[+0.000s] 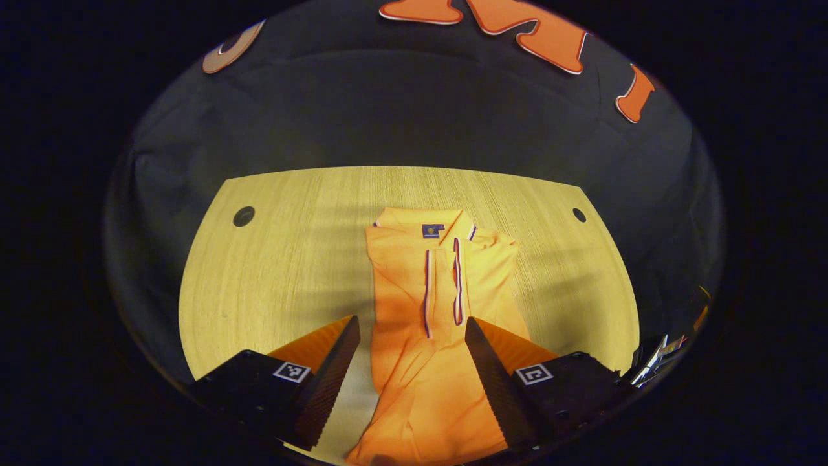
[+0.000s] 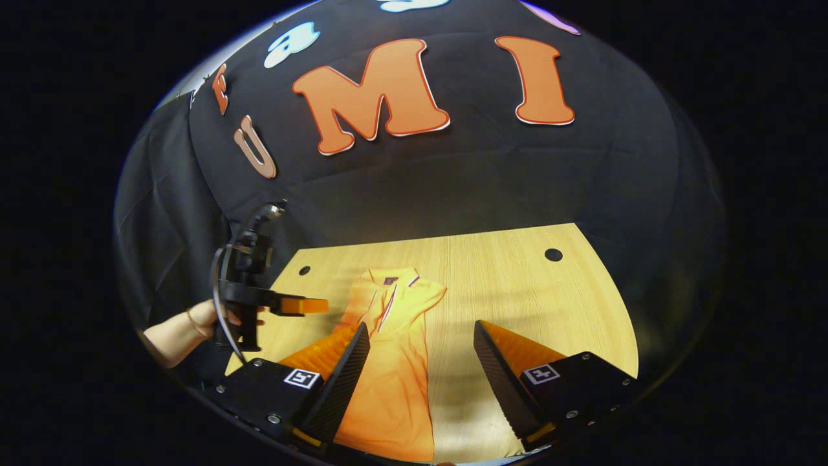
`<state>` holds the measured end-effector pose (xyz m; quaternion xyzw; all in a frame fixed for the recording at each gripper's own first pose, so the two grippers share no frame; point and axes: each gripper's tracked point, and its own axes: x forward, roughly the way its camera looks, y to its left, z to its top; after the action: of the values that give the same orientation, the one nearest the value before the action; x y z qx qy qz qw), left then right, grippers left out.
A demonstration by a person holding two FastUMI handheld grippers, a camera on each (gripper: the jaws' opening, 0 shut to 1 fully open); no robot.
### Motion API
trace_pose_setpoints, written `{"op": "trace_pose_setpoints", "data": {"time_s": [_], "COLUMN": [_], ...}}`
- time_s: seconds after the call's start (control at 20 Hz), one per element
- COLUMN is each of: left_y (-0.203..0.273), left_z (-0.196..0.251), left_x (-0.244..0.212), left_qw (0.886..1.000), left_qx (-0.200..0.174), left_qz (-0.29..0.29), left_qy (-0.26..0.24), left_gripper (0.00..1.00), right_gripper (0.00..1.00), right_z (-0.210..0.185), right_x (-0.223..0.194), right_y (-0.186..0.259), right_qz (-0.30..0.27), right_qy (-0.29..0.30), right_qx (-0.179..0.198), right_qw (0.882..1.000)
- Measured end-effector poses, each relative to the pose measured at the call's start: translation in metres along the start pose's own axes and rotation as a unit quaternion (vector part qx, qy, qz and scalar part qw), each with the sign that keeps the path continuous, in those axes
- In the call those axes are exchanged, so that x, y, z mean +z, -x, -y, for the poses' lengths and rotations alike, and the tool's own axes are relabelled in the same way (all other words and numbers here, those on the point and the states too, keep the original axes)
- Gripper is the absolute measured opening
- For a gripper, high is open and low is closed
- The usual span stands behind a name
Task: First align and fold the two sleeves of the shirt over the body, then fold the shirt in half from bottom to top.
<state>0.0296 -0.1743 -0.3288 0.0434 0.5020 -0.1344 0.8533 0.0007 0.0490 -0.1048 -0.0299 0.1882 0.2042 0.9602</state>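
An orange polo shirt (image 1: 446, 285) lies lengthwise on the wooden table (image 1: 291, 259), collar at the far end. Both sleeves are folded in over the body, so it forms a narrow strip. My left gripper (image 1: 411, 321) hovers open over the lower half of the shirt, with cloth showing between its fingers and nothing gripped. In the right gripper view the shirt (image 2: 394, 382) runs from the centre down to the near edge. My right gripper (image 2: 420, 329) is open above its right edge. The left gripper (image 2: 310, 305), held by a hand (image 2: 187, 330), hangs over the table's left side.
The table has a round cable hole in each far corner (image 1: 244, 216) (image 1: 579, 214). The black cloth wall (image 1: 414, 116) closes off the back and sides. Bare wood lies on both sides of the shirt. A metal part of the other gripper (image 1: 656, 359) shows at the right edge.
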Motion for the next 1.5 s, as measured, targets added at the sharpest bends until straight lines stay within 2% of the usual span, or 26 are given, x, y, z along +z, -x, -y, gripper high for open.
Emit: {"op": "trace_pose_setpoints", "data": {"time_s": [0.1, 0.2, 0.4, 0.65, 0.75, 0.85, 0.95, 1.5], "left_y": [0.022, 0.042, 0.072, 0.098, 0.096, 0.089, 0.084, 0.075], "left_z": [-0.008, -0.012, -0.019, -0.044, -0.042, -0.039, -0.040, -0.039], "left_x": [-0.015, -0.037, -0.096, -0.173, -0.204, -0.243, -0.272, -0.375], "left_qw": [1.000, 1.000, 1.000, 0.999, 0.999, 0.998, 0.996, 0.983], "left_qx": [0.003, 0.000, -0.010, 0.021, 0.015, 0.006, 0.014, 0.044], "left_qz": [0.014, 0.017, -0.003, -0.030, -0.036, -0.068, -0.088, -0.180], "left_qy": [-0.009, -0.010, -0.019, -0.029, -0.023, 0.002, 0.008, 0.003], "left_gripper": [0.99, 0.99, 0.99, 0.99, 0.99, 0.99, 0.99, 0.99], "right_gripper": [0.98, 0.98, 0.98, 0.99, 0.99, 0.99, 0.99, 0.99], "right_z": [0.002, -0.008, -0.018, -0.033, -0.038, -0.034, -0.033, -0.043], "right_x": [-0.014, -0.035, -0.103, -0.208, -0.236, -0.255, -0.264, -0.295], "right_y": [-0.002, -0.004, 0.008, 0.016, 0.018, 0.015, 0.016, 0.027], "right_qz": [-0.016, -0.043, -0.111, -0.220, -0.247, -0.269, -0.288, -0.360], "right_qy": [0.014, 0.024, 0.055, 0.051, 0.052, 0.069, 0.073, 0.066], "right_qx": [-0.019, -0.017, -0.031, -0.039, -0.040, -0.050, -0.053, -0.045], "right_qw": [1.000, 0.999, 0.992, 0.973, 0.967, 0.959, 0.953, 0.930]}}
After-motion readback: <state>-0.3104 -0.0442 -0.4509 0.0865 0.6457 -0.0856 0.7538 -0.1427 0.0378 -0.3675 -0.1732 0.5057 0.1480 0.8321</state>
